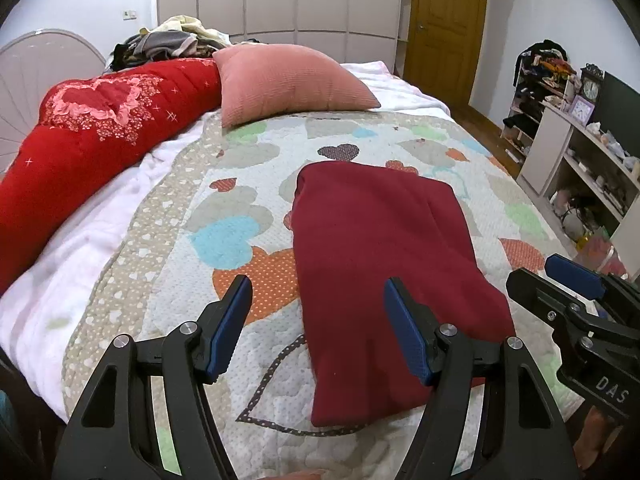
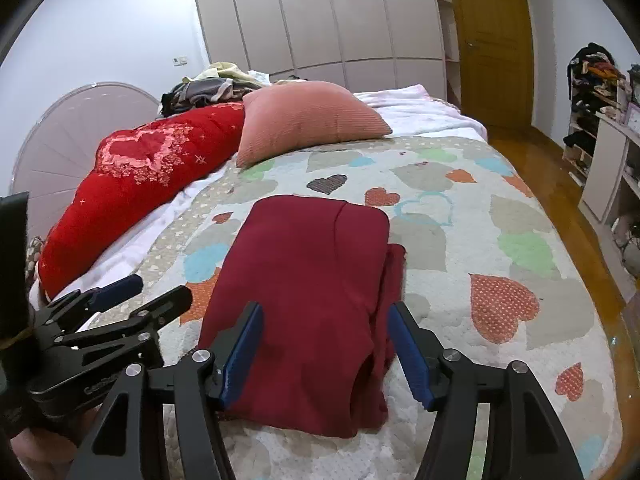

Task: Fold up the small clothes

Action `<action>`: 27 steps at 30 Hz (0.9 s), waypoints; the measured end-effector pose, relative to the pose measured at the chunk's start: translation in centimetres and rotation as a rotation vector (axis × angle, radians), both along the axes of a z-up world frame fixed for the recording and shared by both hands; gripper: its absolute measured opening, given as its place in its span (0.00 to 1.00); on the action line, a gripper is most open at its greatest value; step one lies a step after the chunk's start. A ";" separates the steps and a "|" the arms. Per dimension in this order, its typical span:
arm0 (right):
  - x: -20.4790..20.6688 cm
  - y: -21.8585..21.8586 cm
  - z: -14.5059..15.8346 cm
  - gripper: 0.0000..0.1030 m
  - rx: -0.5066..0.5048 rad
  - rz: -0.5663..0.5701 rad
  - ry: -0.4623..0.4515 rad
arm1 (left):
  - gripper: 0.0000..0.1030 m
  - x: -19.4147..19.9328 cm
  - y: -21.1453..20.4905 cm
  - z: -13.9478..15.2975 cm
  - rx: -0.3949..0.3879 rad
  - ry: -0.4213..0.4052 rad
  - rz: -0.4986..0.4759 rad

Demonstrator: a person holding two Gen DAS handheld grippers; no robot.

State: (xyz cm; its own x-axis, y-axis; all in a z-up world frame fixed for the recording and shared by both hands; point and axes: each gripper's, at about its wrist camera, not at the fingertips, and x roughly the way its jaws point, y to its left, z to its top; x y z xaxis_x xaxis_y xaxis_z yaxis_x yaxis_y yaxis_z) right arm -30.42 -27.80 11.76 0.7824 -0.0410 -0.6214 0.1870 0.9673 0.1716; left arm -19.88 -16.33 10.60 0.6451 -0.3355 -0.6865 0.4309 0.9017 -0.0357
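Left gripper (image 1: 318, 328) fingers spread wide, right gripper (image 2: 324, 348) fingers wide too, both hovering empty over folded maroon garment (image 2: 304, 296) on heart-print quilt (image 2: 460, 264).

Ahead of the blue-padded black claw (image 2: 326, 344) lies a plain dark red garment (image 2: 304, 300) on a pale quilt (image 2: 500, 216) patterned with orange, green, blue and grey hearts. Beyond sit a salmon-pink ribbed pillow (image 2: 308, 118) and, further left, a bright red bolster (image 2: 132, 196) with a pink heart.
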 end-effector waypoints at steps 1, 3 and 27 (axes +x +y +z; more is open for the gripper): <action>0.0 -0.1 0.0 0.61 -0.001 -0.007 0.004 | 0.66 -0.1 0.0 0.0 0.000 0.002 0.000; -0.1 -0.2 0.0 0.61 0.001 -0.021 0.005 | 0.67 -0.2 0.1 0.0 0.001 0.001 -0.002; 0.1 0.4 -0.5 0.65 -0.023 -0.016 0.041 | 0.66 -0.3 0.5 -0.4 0.014 0.001 0.010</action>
State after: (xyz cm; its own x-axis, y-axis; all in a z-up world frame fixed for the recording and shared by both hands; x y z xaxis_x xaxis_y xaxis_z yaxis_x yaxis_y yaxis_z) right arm -30.34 -27.41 11.29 0.7553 -0.0686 -0.6518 0.2094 0.9676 0.1408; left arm -20.21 -15.85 10.22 0.6477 -0.3190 -0.6919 0.4215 0.9065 -0.0233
